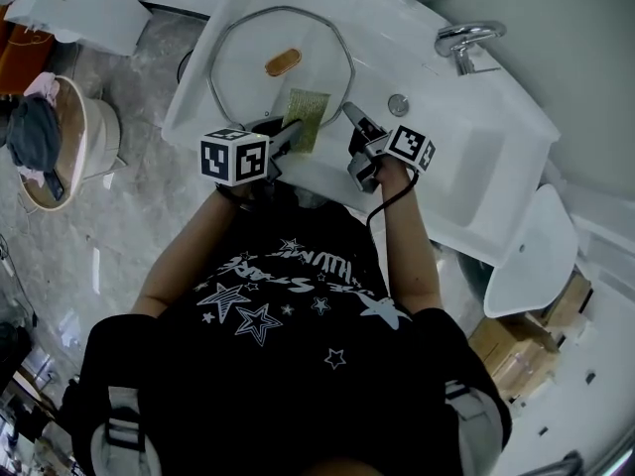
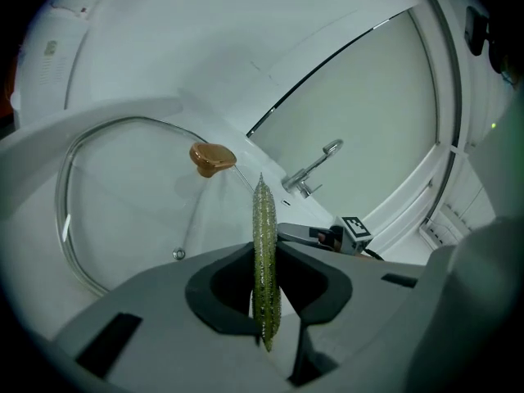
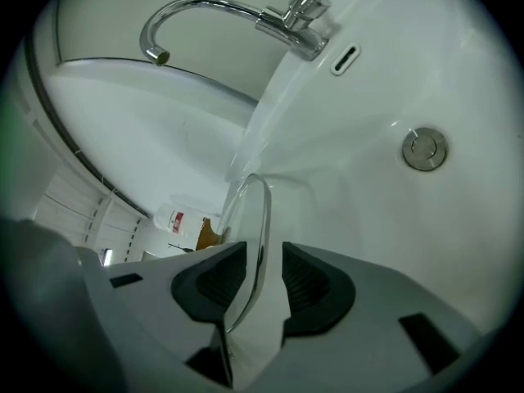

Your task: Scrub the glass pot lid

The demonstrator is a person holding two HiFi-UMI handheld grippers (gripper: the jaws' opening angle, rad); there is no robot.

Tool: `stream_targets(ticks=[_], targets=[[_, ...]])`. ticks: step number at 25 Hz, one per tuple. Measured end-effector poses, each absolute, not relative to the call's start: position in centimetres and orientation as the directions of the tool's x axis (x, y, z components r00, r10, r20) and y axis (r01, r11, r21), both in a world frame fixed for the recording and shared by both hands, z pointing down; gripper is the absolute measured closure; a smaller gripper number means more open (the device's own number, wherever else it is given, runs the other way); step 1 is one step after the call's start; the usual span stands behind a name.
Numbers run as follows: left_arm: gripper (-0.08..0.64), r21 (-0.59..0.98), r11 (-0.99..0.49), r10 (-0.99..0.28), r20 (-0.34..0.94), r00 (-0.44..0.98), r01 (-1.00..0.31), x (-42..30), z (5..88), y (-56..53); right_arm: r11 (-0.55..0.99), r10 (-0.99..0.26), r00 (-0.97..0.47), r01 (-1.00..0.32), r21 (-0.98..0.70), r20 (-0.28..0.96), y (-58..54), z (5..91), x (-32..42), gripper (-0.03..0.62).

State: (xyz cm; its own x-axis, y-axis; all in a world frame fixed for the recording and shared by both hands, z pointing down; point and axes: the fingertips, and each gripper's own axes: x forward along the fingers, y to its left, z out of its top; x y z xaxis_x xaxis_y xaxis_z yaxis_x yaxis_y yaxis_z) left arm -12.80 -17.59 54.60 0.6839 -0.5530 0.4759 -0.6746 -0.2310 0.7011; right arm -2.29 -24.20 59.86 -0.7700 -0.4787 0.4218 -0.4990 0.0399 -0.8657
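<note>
- The round glass pot lid with the metal rim [image 1: 238, 72] sits in the left part of the white sink basin [image 1: 476, 167], in the upper middle of the head view. Its amber-brown knob [image 1: 283, 62] faces up.
- The left gripper [image 1: 291, 130] is clamped on a flat green scouring pad [image 1: 308, 115]. In the left gripper view the pad [image 2: 264, 252] stands edge-on, pinched tight between the jaws. The lid [image 2: 131, 203] and its knob [image 2: 211, 158] are spread out just behind it.
- In the head view the pad overlaps the near edge of the lid. I honestly can't tell if it's touching the glass yet.
- The right gripper [image 1: 352, 117] comes in at the lid's right edge. In the right gripper view its jaws [image 3: 264, 281] are spread, with the lid's rim [image 3: 260, 219] running up between them. There's a clear gap on the right side, so it's straddling the rim rather than squeezing it.
- The chrome faucet [image 3: 221, 11] and the round drain plug [image 3: 424, 148] are further back in the basin, well out of the way.
- My read is that this is the setup bit: tool in hand, lid lined up, scrubbing not really started.
- Next I'd guess the right gripper has to pinch that rim so the lid can't skate around on the slick basin.
- After that, the pad needs laying flat on the glass and rubbing across, working around the knob.
</note>
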Motion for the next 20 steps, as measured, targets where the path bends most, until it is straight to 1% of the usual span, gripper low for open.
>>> stream_targets(ticks=[4, 8, 11, 14, 15, 20], targets=[[0.489, 0.702, -0.229, -0.533, 0.489, 0.690, -0.674, -13.4, 55.1, -18.3, 0.002, -0.510, -0.772, -0.444, -0.896, 0.381, -25.1, 60.2, -2.6, 0.465], [0.489, 0.721, -0.216, -0.509, 0.492, 0.706, -0.658, -13.6, 55.4, -18.3, -0.024, -0.511, -0.784, -0.397, -0.918, 0.352, -25.1, 60.7, -3.0, 0.465], [0.489, 0.726, -0.202, -0.492, 0.506, 0.709, -0.658, -13.1, 55.8, -18.4, -0.029, -0.487, -0.809, -0.361, -0.932, 0.328, -25.0, 60.8, -3.3, 0.468], [0.489, 0.730, -0.181, -0.481, 0.519, 0.707, -0.659, -12.5, 56.1, -18.6, -0.020, -0.459, -0.835, -0.333, -0.943, 0.304, -24.9, 60.6, -3.6, 0.509], [0.489, 0.732, -0.171, -0.478, 0.523, 0.705, -0.659, -12.4, 56.2, -18.7, -0.017, -0.454, -0.839, -0.328, -0.944, 0.300, -25.0, 60.6, -3.7, 0.514], [0.489, 0.753, -0.094, -0.480, 0.539, 0.692, -0.651, -11.6, 56.7, -18.9, -0.015, -0.422, -0.856, -0.324, -0.946, 0.299, -24.9, 60.7, -3.7, 0.515]])
